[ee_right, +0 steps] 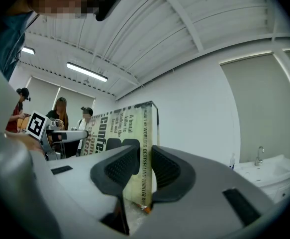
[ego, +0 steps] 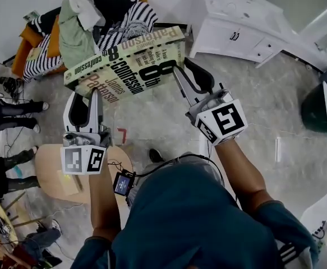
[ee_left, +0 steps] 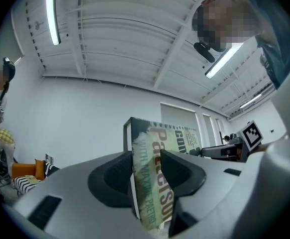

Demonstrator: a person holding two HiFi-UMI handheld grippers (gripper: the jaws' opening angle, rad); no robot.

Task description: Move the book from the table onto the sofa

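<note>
Showing the thick pale-green printed book [ego: 130, 66] held aloft before the clothes-heaped orange sofa [ego: 24, 48], left gripper [ego: 90, 97] and right gripper [ego: 183, 66] each clamping an opposite edge; judged stiff, weighty, glossy-covered.

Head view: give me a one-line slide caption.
Left gripper and right gripper hold the book by opposite ends, in the air near the sofa piled with clothes.
</note>
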